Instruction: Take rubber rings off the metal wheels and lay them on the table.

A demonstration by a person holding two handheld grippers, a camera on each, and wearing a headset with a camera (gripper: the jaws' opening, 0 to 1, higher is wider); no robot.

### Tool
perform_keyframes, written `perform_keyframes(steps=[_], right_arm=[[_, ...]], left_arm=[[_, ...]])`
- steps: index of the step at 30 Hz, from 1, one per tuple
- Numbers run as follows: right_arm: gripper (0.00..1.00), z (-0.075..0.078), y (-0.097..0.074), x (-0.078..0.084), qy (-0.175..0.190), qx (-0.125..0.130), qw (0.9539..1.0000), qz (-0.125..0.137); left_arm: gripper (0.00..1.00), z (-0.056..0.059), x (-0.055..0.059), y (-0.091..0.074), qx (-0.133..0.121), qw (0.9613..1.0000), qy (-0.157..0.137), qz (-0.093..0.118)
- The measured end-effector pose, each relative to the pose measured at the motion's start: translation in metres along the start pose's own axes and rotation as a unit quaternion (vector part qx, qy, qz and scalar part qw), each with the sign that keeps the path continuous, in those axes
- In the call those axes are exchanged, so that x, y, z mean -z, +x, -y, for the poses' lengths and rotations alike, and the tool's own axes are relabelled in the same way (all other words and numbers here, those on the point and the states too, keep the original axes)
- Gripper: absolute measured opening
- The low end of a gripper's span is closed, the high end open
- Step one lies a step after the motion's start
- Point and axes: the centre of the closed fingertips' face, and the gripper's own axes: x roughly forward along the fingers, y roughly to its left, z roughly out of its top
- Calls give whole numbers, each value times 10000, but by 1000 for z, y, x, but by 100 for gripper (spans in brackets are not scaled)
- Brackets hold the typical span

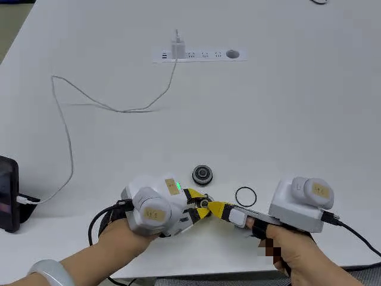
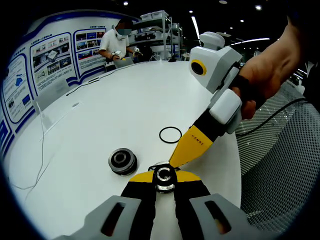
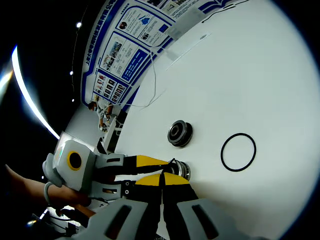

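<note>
Wheel [image 2: 164, 176] is clamped in the left gripper [image 2: 165, 181], low over the worktop's [image 1: 268, 107] front edge. The right gripper [image 3: 162, 177] has its jaws together at the wheel's rim, probably nipping the rubber ring [image 2: 152, 167], though that's hard to tell. I'd peel outward slowly with the left holding firm, then drop it by the loose ring [image 1: 246, 196]. Lettering on the yellow jaw is unreadable.

Power strip [image 1: 196, 55], white cable [image 1: 65, 128], phone [image 1: 7, 193].

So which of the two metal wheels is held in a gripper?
The wheel clamped in the left gripper, nearest the person. The other wheel sits free on the table, farther out, near the loose rubber ring.
</note>
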Motion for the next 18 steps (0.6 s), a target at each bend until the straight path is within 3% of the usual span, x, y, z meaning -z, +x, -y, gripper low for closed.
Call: perform_keyframes(steps=[7,18], right_arm=[[1,-7,-4,1,179,-144,9997,86],[1,4,-1,-4,170,86,9997,147]], left_arm=[[13,1,-1,0,3,10000,12,6],[14,0,-1,0,61,9999,60,61]])
